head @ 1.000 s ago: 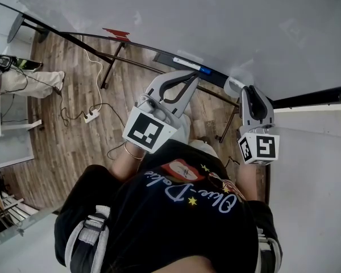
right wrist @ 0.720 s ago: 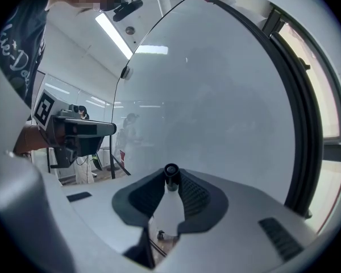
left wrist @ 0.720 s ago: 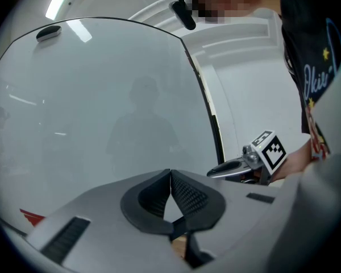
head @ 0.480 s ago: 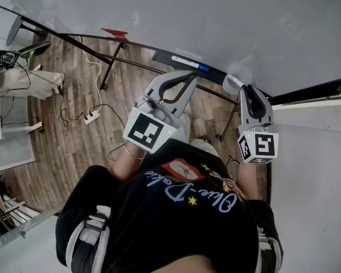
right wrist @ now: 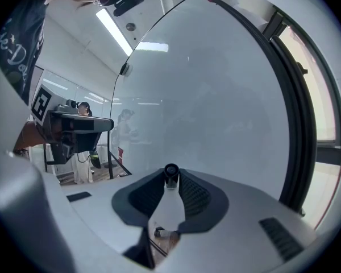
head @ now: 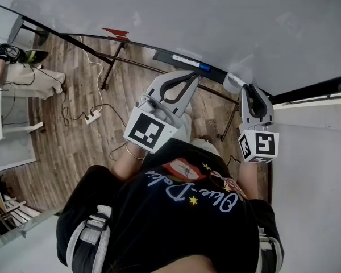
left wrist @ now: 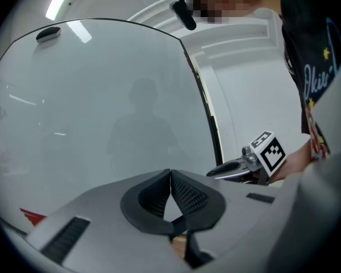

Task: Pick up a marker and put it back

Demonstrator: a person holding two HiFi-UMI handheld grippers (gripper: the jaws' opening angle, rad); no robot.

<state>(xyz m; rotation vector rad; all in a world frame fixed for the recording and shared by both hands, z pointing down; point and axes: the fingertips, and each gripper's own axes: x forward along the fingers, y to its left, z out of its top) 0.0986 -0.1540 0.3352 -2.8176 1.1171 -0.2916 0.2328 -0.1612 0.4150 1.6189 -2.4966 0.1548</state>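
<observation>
**A:** Status, near end first.

**B:** Left tool (left wrist: 170,174): clenched, tips meeting, nothing in it. Right tool (right wrist: 170,182): grasping the white-barrelled marker w/ dark round end (right wrist: 171,173) at its tips.

**A:** Any change?

**B:** Both tools approx. where they were a sec ago. One item: the right jaws have just opened a fraction. Marker is btwn them, and both pads appear in contact.

**A:** Location re. the board?

**B:** Head view: marker's far end sits just by the right end of the long black ledge (head: 160,56) under the big glossy whiteboard (head: 216,21). A 2nd marker, white w/ blue cap (head: 188,61), lies on that ledge further left, well apart.

**A:** Assessment?

**B:** Pick-up done, put-back pending. The slackening grip suggests release is starting. Can't confirm the marker rests on the ledge. Risk: if let go short, it drops to the wooden floor (head: 74,135).
</observation>
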